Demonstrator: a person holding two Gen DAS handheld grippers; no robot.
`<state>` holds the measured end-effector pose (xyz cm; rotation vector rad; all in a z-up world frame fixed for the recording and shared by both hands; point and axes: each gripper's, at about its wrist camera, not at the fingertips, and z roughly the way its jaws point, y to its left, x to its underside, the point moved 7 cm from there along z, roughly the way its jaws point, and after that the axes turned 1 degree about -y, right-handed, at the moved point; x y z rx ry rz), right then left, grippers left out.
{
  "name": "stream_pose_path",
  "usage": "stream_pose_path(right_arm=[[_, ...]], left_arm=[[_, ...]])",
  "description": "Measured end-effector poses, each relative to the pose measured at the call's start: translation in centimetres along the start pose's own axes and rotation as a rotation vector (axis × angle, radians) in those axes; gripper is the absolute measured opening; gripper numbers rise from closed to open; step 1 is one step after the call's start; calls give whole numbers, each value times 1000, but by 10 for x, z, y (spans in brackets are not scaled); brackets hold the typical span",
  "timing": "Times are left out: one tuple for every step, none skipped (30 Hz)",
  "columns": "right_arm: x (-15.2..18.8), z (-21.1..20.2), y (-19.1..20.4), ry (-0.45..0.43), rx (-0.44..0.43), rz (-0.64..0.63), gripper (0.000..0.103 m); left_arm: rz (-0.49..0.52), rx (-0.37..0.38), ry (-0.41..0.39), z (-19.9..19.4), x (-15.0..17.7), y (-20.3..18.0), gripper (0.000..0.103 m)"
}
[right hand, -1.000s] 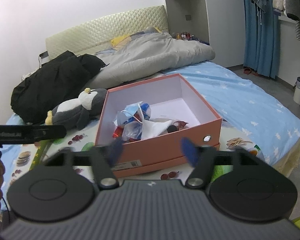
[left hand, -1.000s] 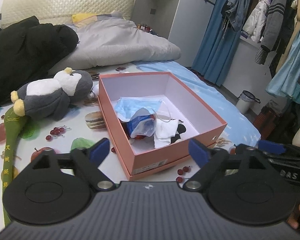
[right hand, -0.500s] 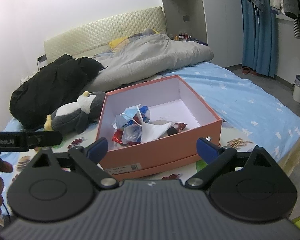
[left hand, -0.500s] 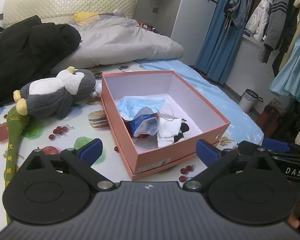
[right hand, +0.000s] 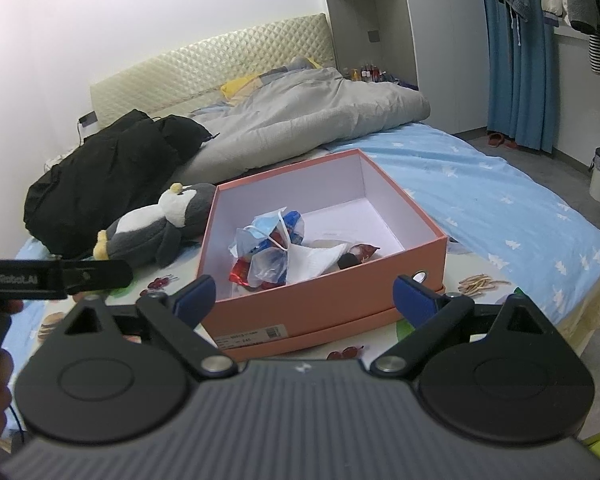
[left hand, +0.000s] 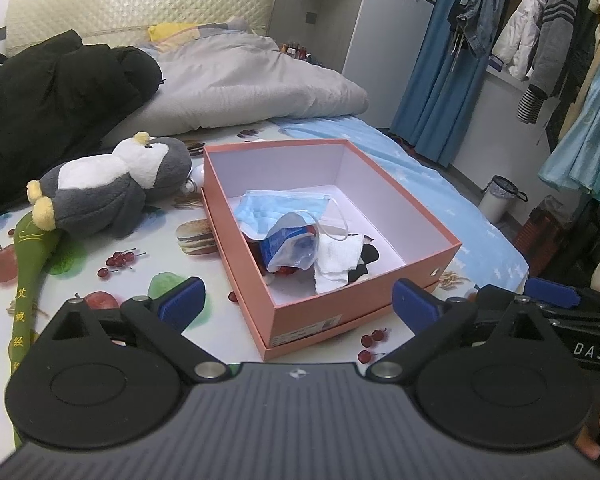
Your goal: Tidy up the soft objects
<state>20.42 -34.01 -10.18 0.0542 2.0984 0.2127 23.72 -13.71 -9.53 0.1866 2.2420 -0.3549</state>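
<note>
"DAS" in white on the right gripper [left hand: 588,350], at the right edge. "GenRobot.AI" on the left gripper [right hand: 40,278], at left. Yellow Chinese characters down the green stick [left hand: 28,280]. Pink box [left hand: 300,330] near-side barcode label: illegible.

Salmon-pink box [left hand: 300,320], white inside; light-blue mask [left hand: 276,210]; grey-white penguin plush [left hand: 108,184], yellow feet; fruit-print sheet [left hand: 148,268]; black jacket [left hand: 52,104].

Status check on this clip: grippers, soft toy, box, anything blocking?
Left gripper and right gripper open, empty. Grey-and-white plush penguin lying outside, left of the open pink cardboard box. Nothing blocking.
</note>
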Motion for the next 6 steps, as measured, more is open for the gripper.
stream_pose_path(right_arm=[[0, 0, 0, 0, -1, -1, 97], [0, -1, 0, 0, -1, -2, 97], [1, -1, 1, 1, -1, -2, 97], [1, -1, 1, 1, -2, -3, 97], [0, -1, 1, 2, -3, -7, 97], [0, -1, 2, 2, -3, -10, 97]], left_arm=[[0, 0, -1, -1, 0, 0, 101], [0, -1, -2, -1, 0, 0, 101], [-2, -2, -4, -1, 0, 1, 101], [-3, -3, -4, -1, 1, 2, 101], [-5, -3, -2, -1, 1, 2, 101], [-7, -3, -1, -1, 1, 3, 101]])
